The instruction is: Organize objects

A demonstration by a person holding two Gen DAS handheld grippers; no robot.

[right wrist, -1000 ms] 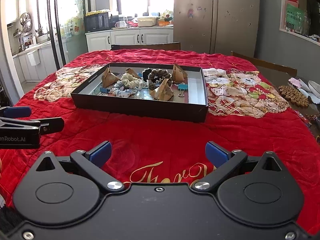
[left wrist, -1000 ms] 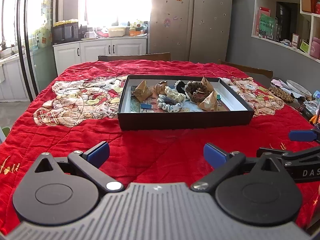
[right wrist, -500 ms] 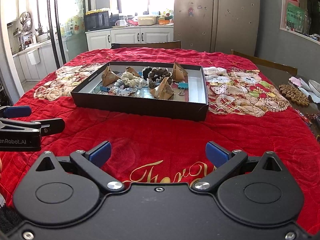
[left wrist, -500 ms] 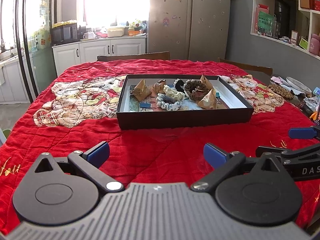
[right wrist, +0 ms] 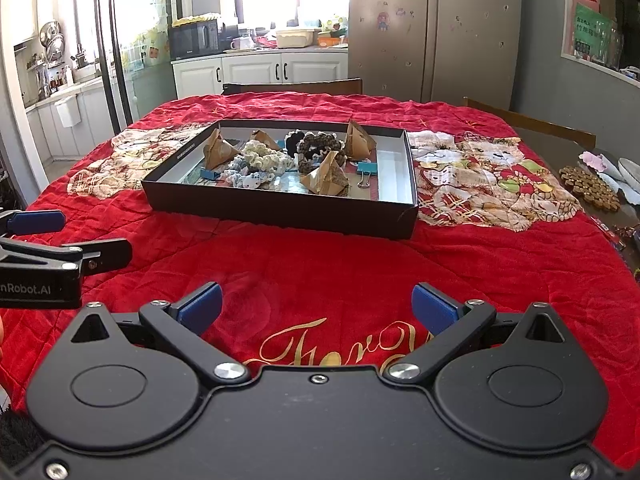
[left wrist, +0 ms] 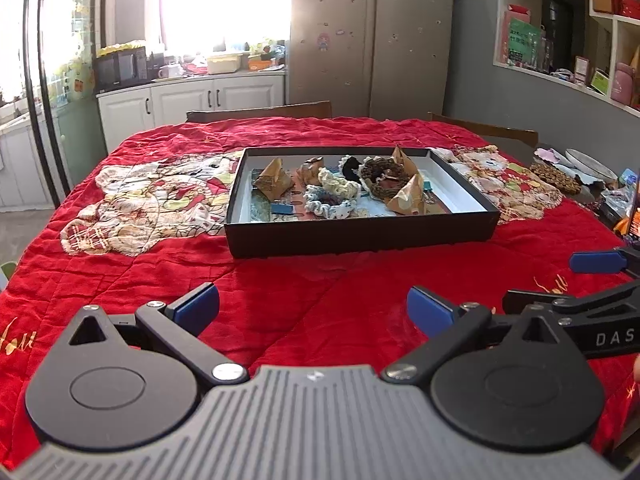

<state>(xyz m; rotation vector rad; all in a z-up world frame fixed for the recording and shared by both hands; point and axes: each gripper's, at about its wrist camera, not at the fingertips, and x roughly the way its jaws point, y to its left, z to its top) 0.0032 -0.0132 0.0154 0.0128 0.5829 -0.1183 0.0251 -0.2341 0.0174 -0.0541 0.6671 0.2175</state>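
A shallow black box (left wrist: 360,236) (right wrist: 280,212) sits mid-table on a red quilt. It holds several brown paper pyramids (left wrist: 408,199) (right wrist: 326,178), knitted scrunchies (left wrist: 334,205) (right wrist: 264,158), a dark beaded ring (left wrist: 382,174) and blue binder clips (right wrist: 366,169). My left gripper (left wrist: 313,307) is open and empty, above the quilt short of the box's near wall. My right gripper (right wrist: 317,307) is open and empty, likewise short of the box. Each gripper shows at the edge of the other's view.
The red quilt (left wrist: 120,272) with bear pictures covers the table. A brown beaded mat (right wrist: 590,190) and plates lie at the right edge. Wooden chairs (left wrist: 260,112) stand at the far side. Kitchen cabinets and a fridge stand behind.
Both views have crept slightly toward the box. Both grippers stay open and empty.
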